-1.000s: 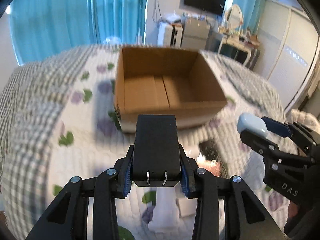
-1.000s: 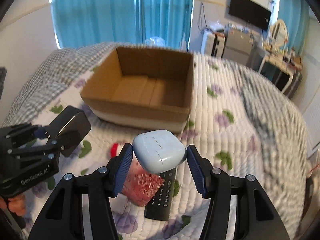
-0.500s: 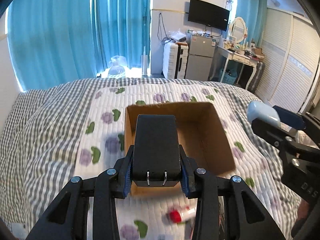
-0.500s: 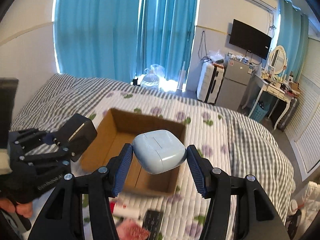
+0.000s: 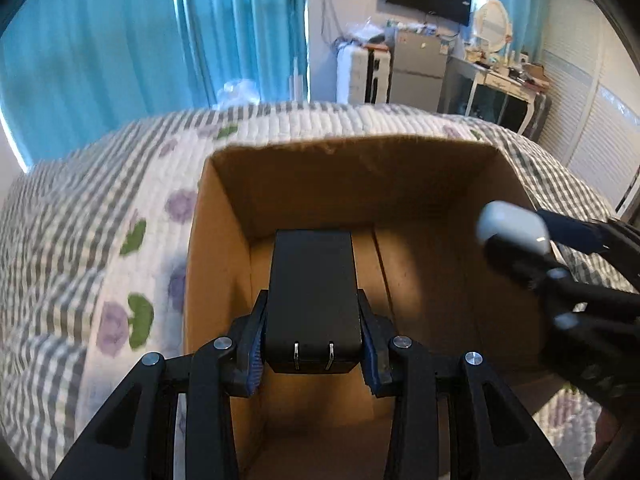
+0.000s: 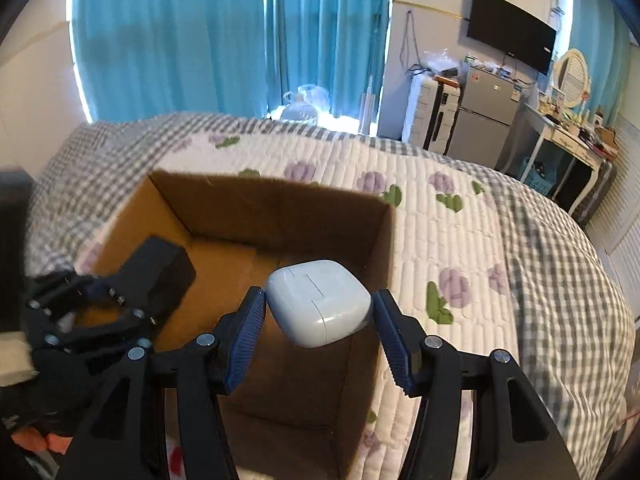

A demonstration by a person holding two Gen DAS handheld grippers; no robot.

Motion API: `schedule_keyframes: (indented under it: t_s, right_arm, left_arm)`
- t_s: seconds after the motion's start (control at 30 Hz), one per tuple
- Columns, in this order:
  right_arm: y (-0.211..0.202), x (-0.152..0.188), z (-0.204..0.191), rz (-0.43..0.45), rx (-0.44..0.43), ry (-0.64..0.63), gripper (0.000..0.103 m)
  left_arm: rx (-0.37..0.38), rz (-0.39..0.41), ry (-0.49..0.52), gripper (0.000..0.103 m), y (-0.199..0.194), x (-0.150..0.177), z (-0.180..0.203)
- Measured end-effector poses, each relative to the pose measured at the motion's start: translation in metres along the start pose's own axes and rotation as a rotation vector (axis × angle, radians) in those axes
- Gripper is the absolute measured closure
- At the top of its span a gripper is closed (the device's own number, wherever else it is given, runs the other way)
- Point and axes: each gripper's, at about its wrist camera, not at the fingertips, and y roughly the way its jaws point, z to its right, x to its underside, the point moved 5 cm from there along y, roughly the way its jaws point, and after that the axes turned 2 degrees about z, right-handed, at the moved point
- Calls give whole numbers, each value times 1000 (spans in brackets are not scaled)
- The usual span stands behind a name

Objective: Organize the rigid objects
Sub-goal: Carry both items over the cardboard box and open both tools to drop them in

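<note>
My left gripper (image 5: 312, 340) is shut on a black power adapter (image 5: 312, 296) with two metal prongs, held inside the mouth of an open brown cardboard box (image 5: 344, 172) on the bed. My right gripper (image 6: 320, 320) is shut on a pale blue earbud case (image 6: 318, 300), held over the same box (image 6: 260, 208) near its right wall. The right gripper with the case (image 5: 510, 226) shows at the right of the left wrist view. The left gripper with the adapter (image 6: 160, 272) shows at the left of the right wrist view. The box floor looks bare.
The box sits on a quilted bedspread (image 6: 460, 240) with purple flowers and grey checks. Blue curtains (image 6: 180, 40), a white suitcase (image 6: 432, 112), a small fridge (image 6: 488, 104), a wall TV (image 6: 512, 40) and a cluttered desk (image 6: 572, 136) stand beyond the bed.
Both grippers have come down and forward from high above the bed until they hang over and within the box opening. Each keeps hold of its object.
</note>
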Motion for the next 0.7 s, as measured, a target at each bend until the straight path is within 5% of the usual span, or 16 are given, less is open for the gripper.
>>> schedule_keyframes:
  t_s: [0.13, 0.17, 0.2, 0.3, 0.43, 0.6, 0.7]
  right_arm:
    - [14, -2, 2, 9, -1, -10, 47]
    - [15, -4, 5, 18, -1, 7, 46]
    - [14, -5, 8, 24, -11, 22, 40]
    - [2, -9, 10, 49, -57, 69, 23]
    - [-30, -12, 10, 83, 56, 29, 22]
    - [-85, -2, 16, 104, 95, 26, 13]
    - [-119, 16, 18, 114, 135, 30, 8]
  left_arm:
    - [23, 38, 1, 59, -3, -3, 2]
    - [23, 58, 8, 51, -7, -5, 2]
    - [38, 80, 27, 40, -15, -7, 4]
    - [45, 111, 32, 31, -34, -11, 5]
    - [19, 84, 12, 31, -52, -8, -1]
    - [0, 86, -18, 11, -94, 16, -14]
    - [1, 72, -44, 8, -113, 38, -19]
